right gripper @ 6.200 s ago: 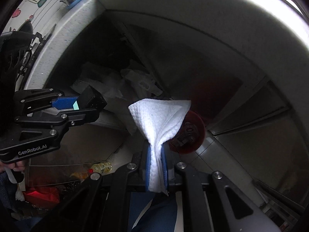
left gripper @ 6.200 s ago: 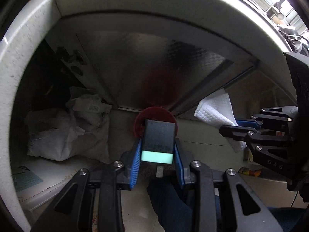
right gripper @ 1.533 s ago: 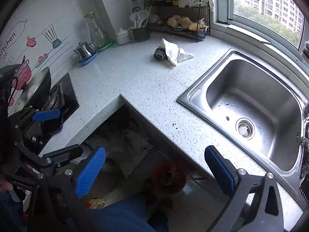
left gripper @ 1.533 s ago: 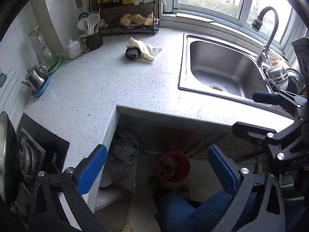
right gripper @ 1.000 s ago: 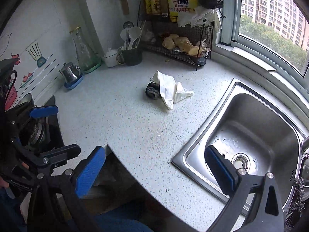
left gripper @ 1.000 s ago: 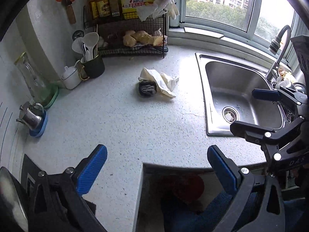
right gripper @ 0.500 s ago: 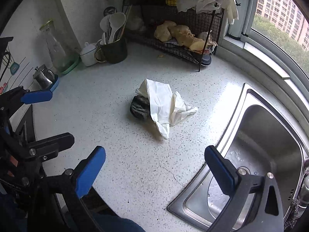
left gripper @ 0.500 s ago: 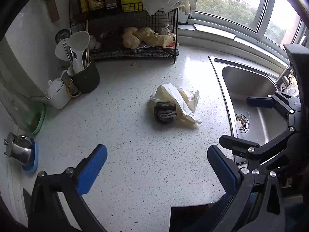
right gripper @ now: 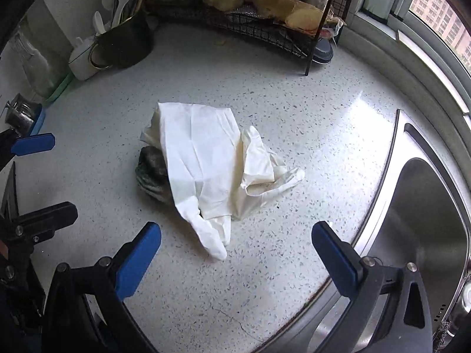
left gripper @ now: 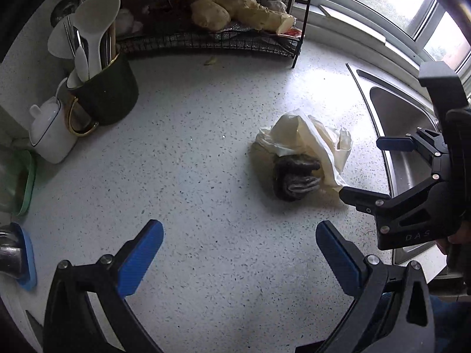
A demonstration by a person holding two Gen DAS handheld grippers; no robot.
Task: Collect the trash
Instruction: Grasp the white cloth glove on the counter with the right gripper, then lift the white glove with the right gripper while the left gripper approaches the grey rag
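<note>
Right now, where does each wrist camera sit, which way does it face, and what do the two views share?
Left wrist: above the countertop, facing the utensil cup and wire rack; shows the open left gripper and the right gripper.
Right wrist: nearer the sink, looking down at the white gloves; shows the open right gripper and the left gripper.
Shared: gloves, dark wad, rack, cup, sink.

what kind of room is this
Most likely a home kitchen: a stainless steel sink set into a speckled white countertop, and a dark utensil holder with white spoons.
</note>
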